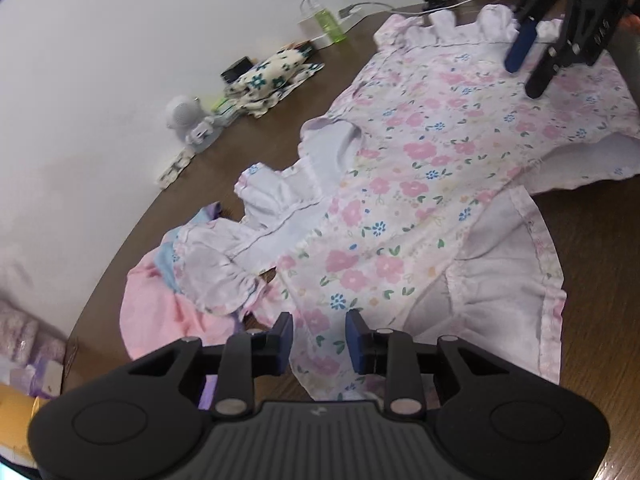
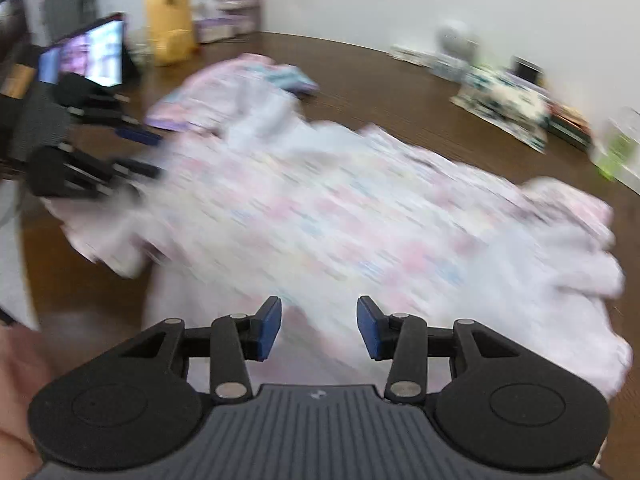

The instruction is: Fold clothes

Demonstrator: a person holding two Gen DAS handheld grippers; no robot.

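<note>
A pink and white floral dress (image 1: pixel 420 184) lies spread on the brown table (image 1: pixel 288 108), with white ruffled sleeves toward the left. My left gripper (image 1: pixel 319 338) is open just above the dress's near edge, holding nothing. My right gripper (image 1: pixel 528 64) hovers open over the dress's far end by the ruffled collar. In the right wrist view, which is motion-blurred, my right gripper (image 2: pixel 318 326) is open above the dress (image 2: pixel 340 216), and the left gripper (image 2: pixel 148 152) is at the left edge of the cloth.
A pink garment (image 1: pixel 160 312) lies under the dress's left sleeve. Along the wall stand a white figurine (image 1: pixel 186 120), a folded floral cloth (image 1: pixel 272 76), a green bottle (image 1: pixel 330 24) and cables. A tablet (image 2: pixel 92 56) and a yellow bag (image 2: pixel 170 20) stand at the table's far left.
</note>
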